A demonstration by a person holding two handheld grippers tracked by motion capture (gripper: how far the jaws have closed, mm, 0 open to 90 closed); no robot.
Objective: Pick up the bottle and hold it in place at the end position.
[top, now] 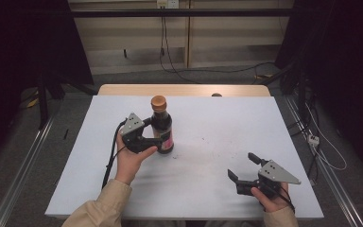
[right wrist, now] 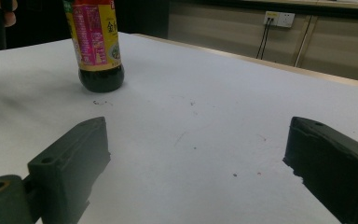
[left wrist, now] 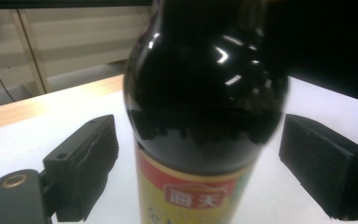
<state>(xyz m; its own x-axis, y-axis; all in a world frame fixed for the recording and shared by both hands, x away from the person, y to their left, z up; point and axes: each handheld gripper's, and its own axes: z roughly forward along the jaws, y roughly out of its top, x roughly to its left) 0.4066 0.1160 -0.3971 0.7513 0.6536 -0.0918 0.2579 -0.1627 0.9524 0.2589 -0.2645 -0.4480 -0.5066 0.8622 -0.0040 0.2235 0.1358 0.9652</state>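
On the white table [top: 208, 189], left of centre, stands the upright dark glass sauce bottle [top: 162, 127] with tan cap, full of dark liquid; left gripper [top: 154, 132] brackets it, pads not yet touching; next: squeeze shut squarely; right gripper [top: 243, 166] idles wide, well apart.

A white-topped table [top: 208, 142] with a bare wooden far edge stands on a grey floor [top: 23, 142]. Behind it runs a pale panelled wall [top: 132, 33] with a socket [top: 167, 4], black cables [top: 163, 42] trailing down. Dark curtains [top: 23, 38] flank both sides.
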